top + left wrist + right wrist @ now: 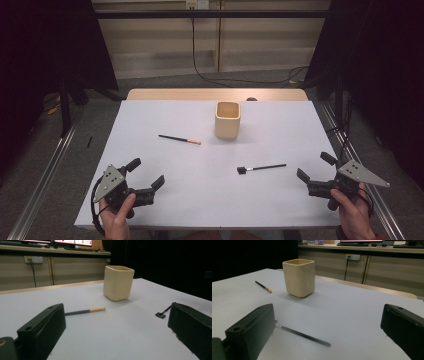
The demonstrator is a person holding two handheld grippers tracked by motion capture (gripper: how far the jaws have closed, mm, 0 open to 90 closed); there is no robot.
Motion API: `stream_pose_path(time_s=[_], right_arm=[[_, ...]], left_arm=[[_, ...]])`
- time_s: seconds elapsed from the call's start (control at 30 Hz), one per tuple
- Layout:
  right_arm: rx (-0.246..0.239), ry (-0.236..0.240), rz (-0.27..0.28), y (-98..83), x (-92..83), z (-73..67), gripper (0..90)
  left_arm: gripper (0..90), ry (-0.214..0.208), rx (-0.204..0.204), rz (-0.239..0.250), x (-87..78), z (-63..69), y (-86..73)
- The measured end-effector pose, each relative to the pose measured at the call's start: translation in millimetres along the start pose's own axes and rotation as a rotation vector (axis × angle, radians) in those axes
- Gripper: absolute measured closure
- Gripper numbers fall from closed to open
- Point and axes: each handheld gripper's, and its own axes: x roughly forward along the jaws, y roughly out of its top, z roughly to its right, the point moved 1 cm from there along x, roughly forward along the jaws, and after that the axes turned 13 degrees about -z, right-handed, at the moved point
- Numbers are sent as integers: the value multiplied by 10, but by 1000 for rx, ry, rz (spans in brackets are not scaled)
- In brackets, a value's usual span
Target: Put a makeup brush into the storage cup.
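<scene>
A cream square cup [227, 120] stands upright on the white table [200, 200], right of centre toward the back. A thin dark brush with an orange tip [180, 139] lies to the cup's left. A black brush with a flat head [261, 168] lies in front of the cup, to the right. My left gripper [146, 172] is held at the near left corner, open and empty, pointing at the orange-tipped brush [85, 311] and the cup [118, 282]. My right gripper [315, 166] is open and empty at the near right edge, with the black brush [302, 335] just beyond its left jaw.
The table's wooden back edge [215, 94] shows behind the white top, with a small dark object [251, 99] on it. Metal rails [45, 170] run along both sides on the floor. Cables [220, 77] lie on the floor behind.
</scene>
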Motion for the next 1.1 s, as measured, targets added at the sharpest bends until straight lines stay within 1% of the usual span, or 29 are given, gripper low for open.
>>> stream_pose_path(time_s=[0.1, 0.17, 0.23, 0.33, 0.37, 0.53, 0.67, 0.77, 0.9, 0.93, 0.97, 1.0, 1.03, 1.1], right_arm=[[-14, 4, -15, -6, 14, -7, 0], [-23, 13, -27, -11, 20, -21, 0], [-20, 18, -20, -6, 13, -38, 0], [-24, 25, -19, -6, 13, -49, 0], [-33, 27, -23, -7, 15, -44, 0], [-24, 39, -24, 1, 15, -69, 0], [-30, 49, -17, 3, -3, -80, 0], [-35, 48, -17, 0, -12, -85, 0], [-37, 46, -16, -6, -27, -81, 0], [-37, 47, -16, -7, -28, -84, 0], [-37, 52, -16, -7, -25, -87, 0], [-36, 59, -17, -8, -21, -93, 0], [-32, 70, -20, -9, -16, -102, 0], [-37, 81, -25, -11, -8, -117, 0]], left_arm=[[15, -7, 6, -10, 17, -3, 3], [16, -13, 6, -7, 12, -1, 1], [16, -10, 17, -8, -2, 0, -2], [16, -13, 18, -3, -9, -5, 0], [16, -17, 21, -4, -9, -6, 3], [17, -31, 19, -7, -11, 7, 10], [15, -36, 40, 0, -26, 44, 36], [15, -44, 52, 8, -26, 63, 72], [20, -84, 63, 0, 12, 48, 129], [20, -92, 72, -1, 21, 43, 149], [21, -84, 83, 0, 23, 35, 171], [21, -80, 72, 13, 22, 41, 194], [21, -89, 75, 20, 21, 50, 220], [22, -104, 92, 19, 28, 69, 261]])
